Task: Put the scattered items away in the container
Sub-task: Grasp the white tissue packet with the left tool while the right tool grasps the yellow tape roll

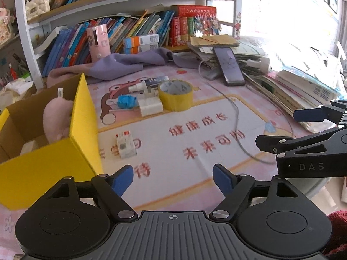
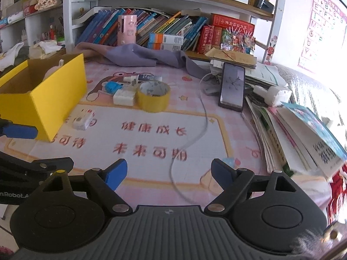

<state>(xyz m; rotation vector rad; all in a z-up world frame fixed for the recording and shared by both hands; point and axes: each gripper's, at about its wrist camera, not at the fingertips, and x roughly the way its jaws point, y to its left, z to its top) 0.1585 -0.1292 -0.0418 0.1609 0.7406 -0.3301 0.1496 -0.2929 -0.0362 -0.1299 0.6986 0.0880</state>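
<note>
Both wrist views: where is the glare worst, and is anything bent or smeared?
Left wrist view: window light blows out the upper right, washing out the stacked papers; the shelf post bows from the fisheye. Right wrist view: far milder glare, wall poster still legible; mat lettering and tape roll slightly soft.

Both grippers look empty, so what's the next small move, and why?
Probably ease the left gripper forward onto the small white box lying just ahead of it beside the yellow box. Its jaws stand open and empty, and that is the nearest loose item. The right gripper has only cable ahead.
</note>
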